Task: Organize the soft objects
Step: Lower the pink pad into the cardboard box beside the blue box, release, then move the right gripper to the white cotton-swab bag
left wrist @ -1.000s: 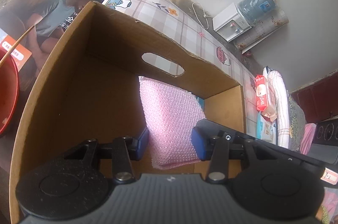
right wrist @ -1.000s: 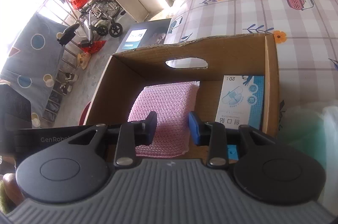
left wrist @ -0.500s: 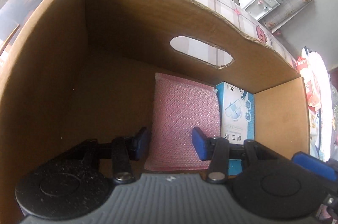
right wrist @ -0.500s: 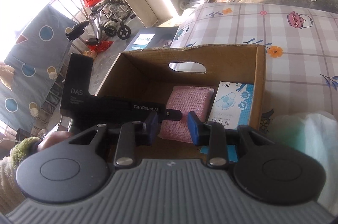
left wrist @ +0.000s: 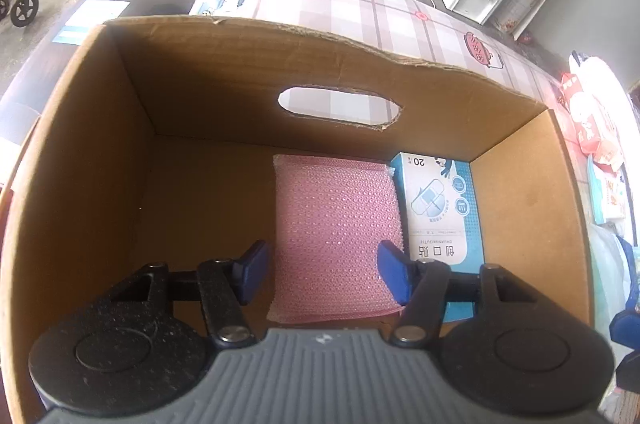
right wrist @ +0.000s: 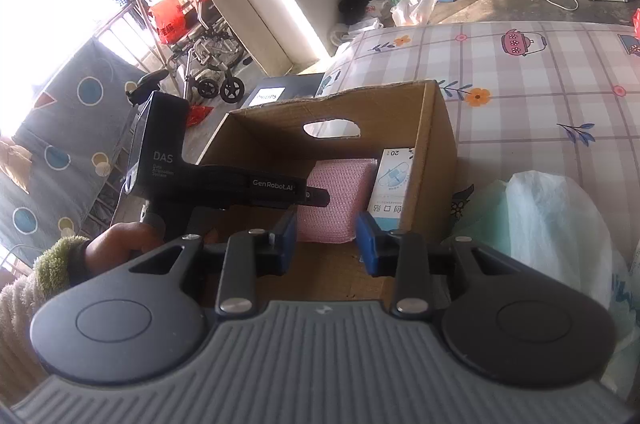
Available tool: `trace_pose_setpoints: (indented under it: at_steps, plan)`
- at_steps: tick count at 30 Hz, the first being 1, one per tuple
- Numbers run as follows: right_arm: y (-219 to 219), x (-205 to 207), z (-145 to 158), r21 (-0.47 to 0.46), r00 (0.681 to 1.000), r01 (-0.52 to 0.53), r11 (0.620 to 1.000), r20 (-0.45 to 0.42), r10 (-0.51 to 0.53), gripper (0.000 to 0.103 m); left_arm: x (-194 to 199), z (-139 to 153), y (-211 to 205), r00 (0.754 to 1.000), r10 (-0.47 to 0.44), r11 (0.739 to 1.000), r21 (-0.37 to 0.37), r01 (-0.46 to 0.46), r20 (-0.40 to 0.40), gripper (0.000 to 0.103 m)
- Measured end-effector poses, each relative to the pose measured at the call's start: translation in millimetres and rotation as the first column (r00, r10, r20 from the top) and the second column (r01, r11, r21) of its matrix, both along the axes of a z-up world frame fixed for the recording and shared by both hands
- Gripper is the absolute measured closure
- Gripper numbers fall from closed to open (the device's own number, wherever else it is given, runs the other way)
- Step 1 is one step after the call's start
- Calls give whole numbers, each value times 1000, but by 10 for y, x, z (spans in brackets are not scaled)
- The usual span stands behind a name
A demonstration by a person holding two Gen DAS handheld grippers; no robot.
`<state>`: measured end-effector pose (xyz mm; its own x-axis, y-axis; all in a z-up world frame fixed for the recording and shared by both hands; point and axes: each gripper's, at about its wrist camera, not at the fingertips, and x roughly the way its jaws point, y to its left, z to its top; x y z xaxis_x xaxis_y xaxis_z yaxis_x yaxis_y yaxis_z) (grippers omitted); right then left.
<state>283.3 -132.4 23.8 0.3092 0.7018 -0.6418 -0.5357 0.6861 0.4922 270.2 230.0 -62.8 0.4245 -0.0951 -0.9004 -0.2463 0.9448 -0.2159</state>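
While the left claw point(left wrist: 322, 274) hangs released, jaws just widened, over pink sponge point(left wrist: 336, 236) in cardboard box point(left wrist: 224, 96), right claw point(right wrist: 326, 244) empty, parted.

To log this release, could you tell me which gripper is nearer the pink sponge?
Left. The left gripper hangs over the pink sponge inside the cardboard box, jaws just opened, pads clear. The right gripper sits outside the box.

Pink dotted sponge point(left wrist: 336, 236), brown box point(left wrist: 100, 160)
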Motion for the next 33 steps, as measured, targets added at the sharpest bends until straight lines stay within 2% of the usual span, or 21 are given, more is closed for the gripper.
trace_pose_setpoints:
  at_steps: [4, 9, 12, 15, 20, 25, 27, 29, 31, 33]
  plan:
    - [-297, -54, 111, 24, 998, 47, 999, 37, -48, 70, -259, 376, -73, 997, 0, 999, 32, -3, 83, 37]
    - [-762, -47, 251, 38, 988, 128, 991, 79, -131, 70, -489, 921, -341, 967, -55, 997, 56, 43, 247, 32]
    - [-1127, 37, 276, 36, 974, 203, 978, 97, -206, 69, -478, 1165, -640, 944, -119, 993, 49, 109, 307, 29]
    - [-1519, 163, 273, 37, 952, 285, 958, 104, -287, 65, -371, 1285, -1048, 923, -205, 978, 43, 202, 327, 27]
    - [-2157, 509, 160, 0, 908, 408, 913, 108, -405, 62, 63, 1206, -1825, 906, -325, 945, 51, 323, 272, 27]
    - [-2659, 1098, -194, -80, 871, 491, 868, 79, -485, 62, 647, 901, -2573, 906, -377, 926, 47, 375, 195, 32]
    - [-2769, 1421, -457, -143, 863, 505, 851, 58, -502, 66, 904, 713, -2845, 905, -400, 916, 54, 397, 146, 37]
    - [-2803, 1679, -688, -204, 862, 504, 839, 47, -505, 75, 1137, 522, -3094, 902, -419, 908, 70, 414, 100, 43]
    - [-2852, 1888, -879, -240, 863, 496, 834, 28, -505, 77, 1312, 366, -3284, 903, -424, 904, 82, 419, 68, 46]
    - [-2854, 2073, -1055, -264, 870, 477, 838, 2, -494, 77, 1438, 233, -3412, 906, -420, 907, 60, 417, 54, 46]
